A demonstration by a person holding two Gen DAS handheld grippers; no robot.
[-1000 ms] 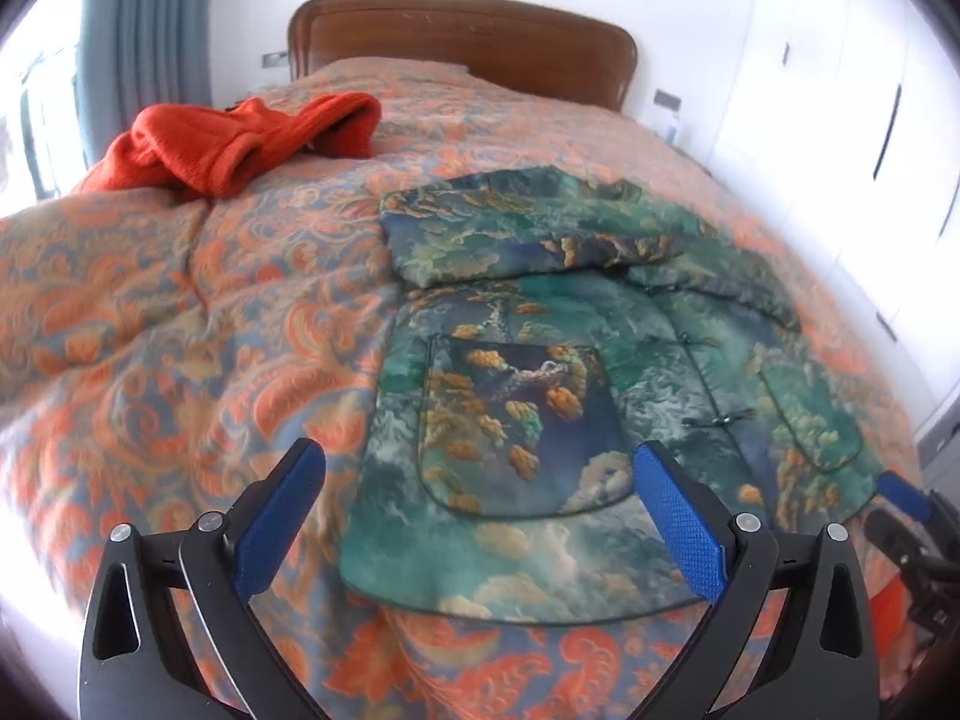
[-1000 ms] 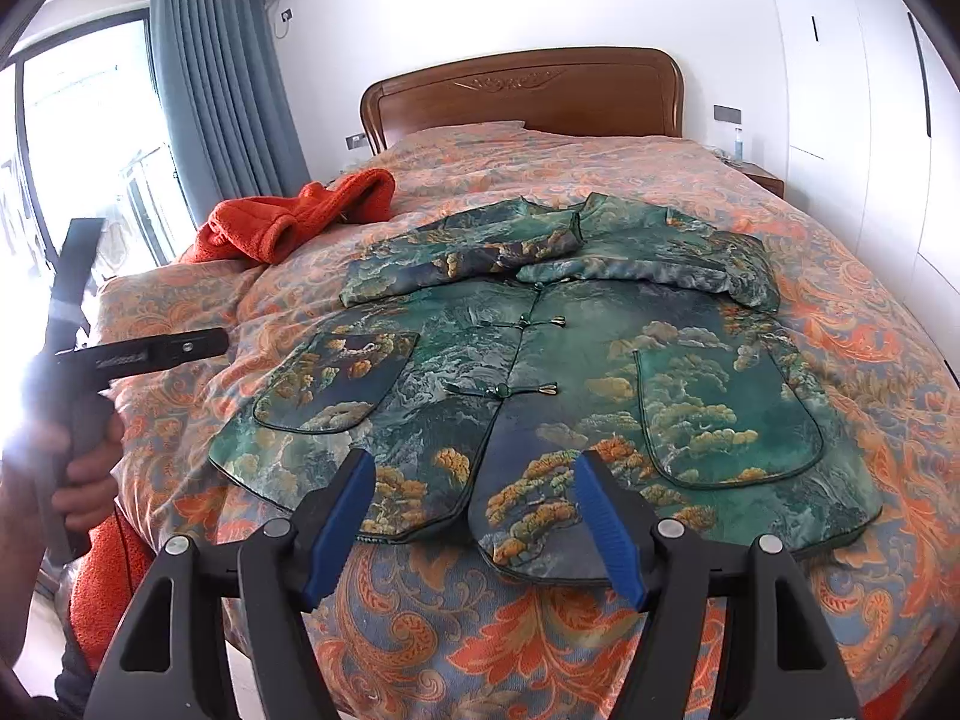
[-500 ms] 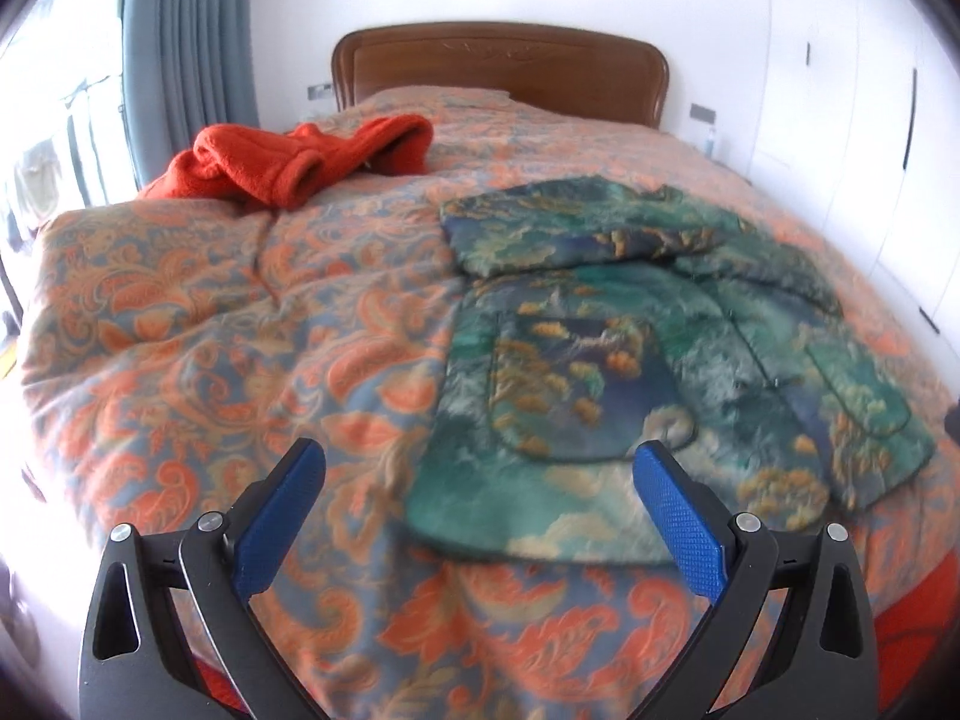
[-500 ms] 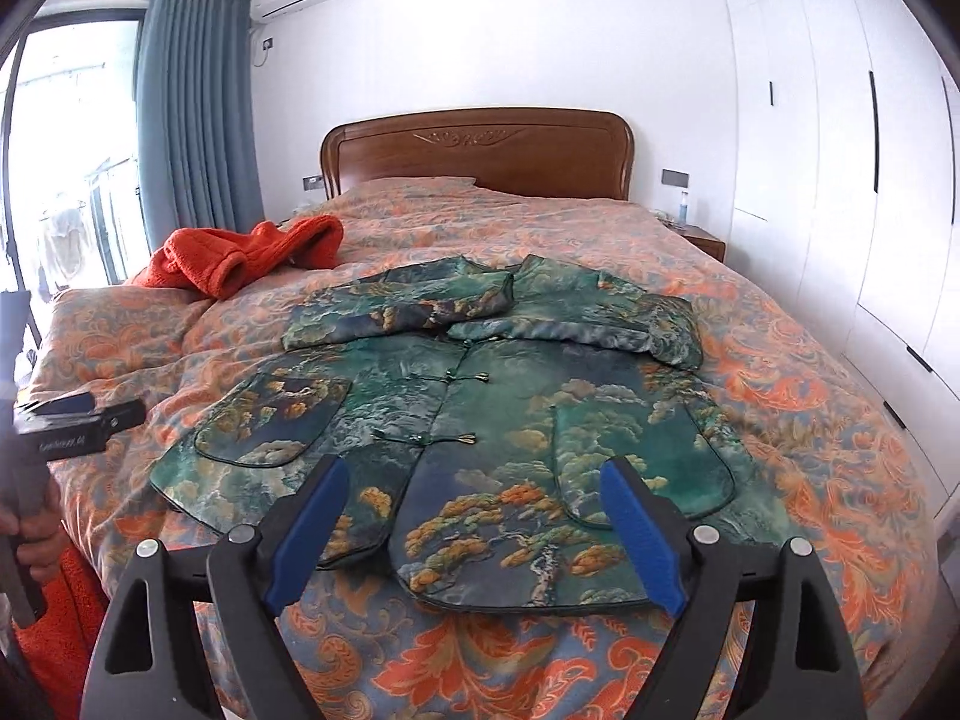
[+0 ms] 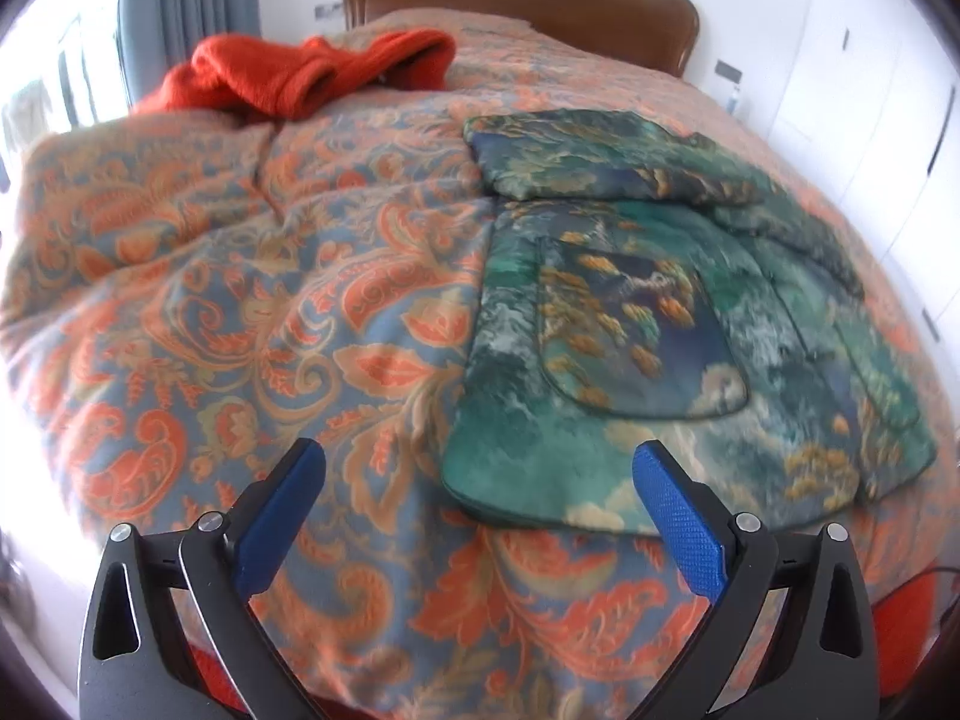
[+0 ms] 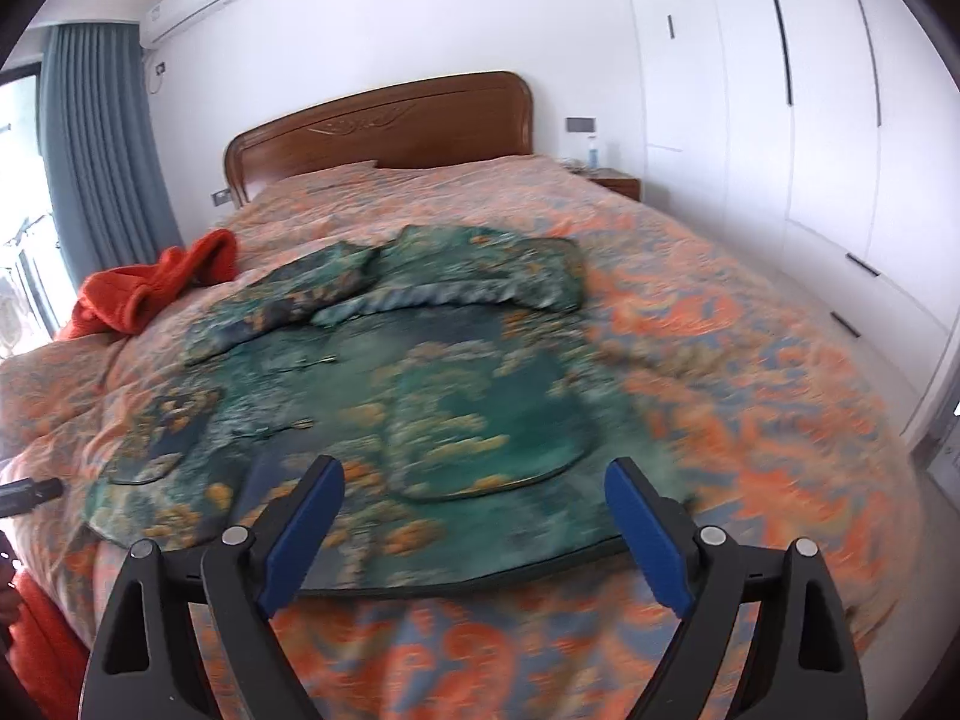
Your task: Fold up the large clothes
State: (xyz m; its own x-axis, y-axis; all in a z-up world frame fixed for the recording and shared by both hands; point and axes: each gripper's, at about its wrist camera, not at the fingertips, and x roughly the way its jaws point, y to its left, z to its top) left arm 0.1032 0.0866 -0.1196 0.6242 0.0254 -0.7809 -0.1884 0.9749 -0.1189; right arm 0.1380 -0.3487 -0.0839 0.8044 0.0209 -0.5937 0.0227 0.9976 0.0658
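Note:
A green patterned jacket [image 5: 648, 324] lies flat on the bed, front up, both sleeves folded across its chest. It also shows in the right wrist view [image 6: 420, 396]. My left gripper [image 5: 480, 498] is open and empty, above the bedspread by the jacket's near left hem corner. My right gripper [image 6: 474, 510] is open and empty, just above the jacket's near hem on the right side. Part of the left gripper [image 6: 30, 489] shows at the left edge of the right wrist view.
The bed [image 5: 240, 312] has an orange paisley bedspread and a wooden headboard [image 6: 384, 126]. An orange garment [image 5: 300, 72] lies bunched at the far left. White wardrobes [image 6: 780, 120] line the right wall, a nightstand [image 6: 612, 183] beside the headboard.
Both grippers moved apart and lower toward the jacket's hem: the left swung left, the right swung right. Both stayed open. The jacket has not moved.

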